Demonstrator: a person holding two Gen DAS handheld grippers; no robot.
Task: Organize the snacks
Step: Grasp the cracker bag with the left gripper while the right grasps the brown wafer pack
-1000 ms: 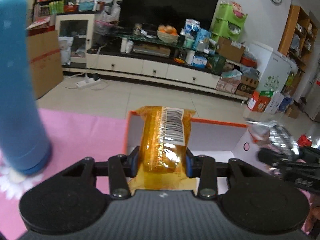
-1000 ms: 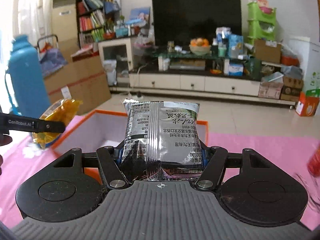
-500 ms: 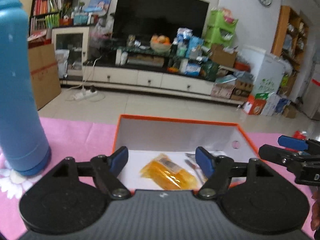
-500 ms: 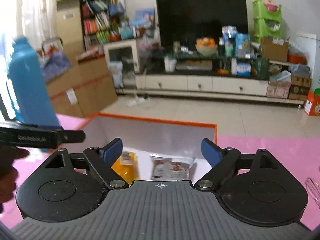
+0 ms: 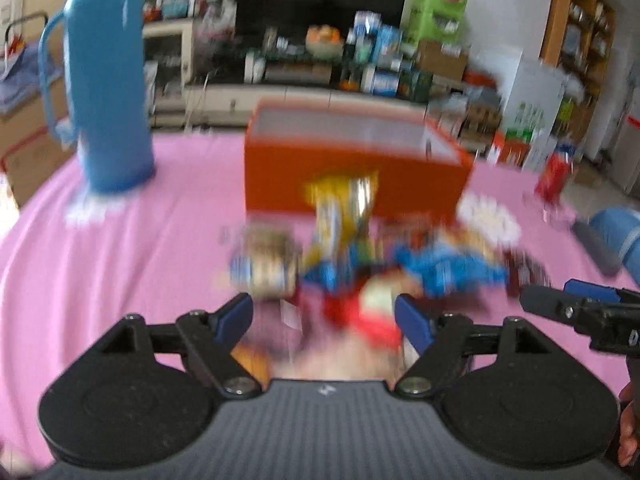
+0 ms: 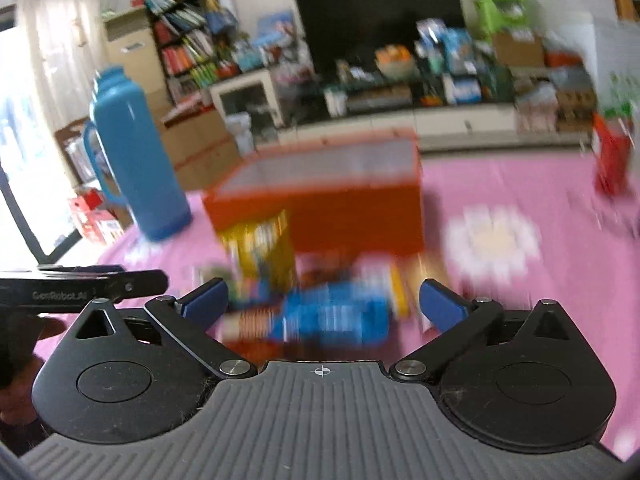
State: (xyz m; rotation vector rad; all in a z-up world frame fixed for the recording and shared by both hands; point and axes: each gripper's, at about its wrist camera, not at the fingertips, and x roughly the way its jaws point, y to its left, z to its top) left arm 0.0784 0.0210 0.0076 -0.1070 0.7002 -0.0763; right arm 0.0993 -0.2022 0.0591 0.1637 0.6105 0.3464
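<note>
Both views are motion-blurred. An orange box (image 5: 352, 168) stands on the pink tablecloth, also in the right wrist view (image 6: 344, 200). A pile of loose snack packets lies in front of it: a yellow packet (image 5: 344, 208) leaning on the box, a blue packet (image 5: 448, 268), a red packet (image 5: 372, 312). My left gripper (image 5: 324, 316) is open and empty just before the pile. My right gripper (image 6: 324, 300) is open and empty over a blue packet (image 6: 332, 316), with a yellow packet (image 6: 260, 248) beyond it.
A tall blue thermos (image 5: 106, 80) stands left of the box on the pink cloth, also in the right wrist view (image 6: 132, 160). A red packet (image 6: 608, 164) stands at the far right. A blue roll (image 5: 616, 236) lies at the right edge.
Both grippers dropped their packets into the box, opened, and have pulled back from above the box to the snack pile in front of it.
</note>
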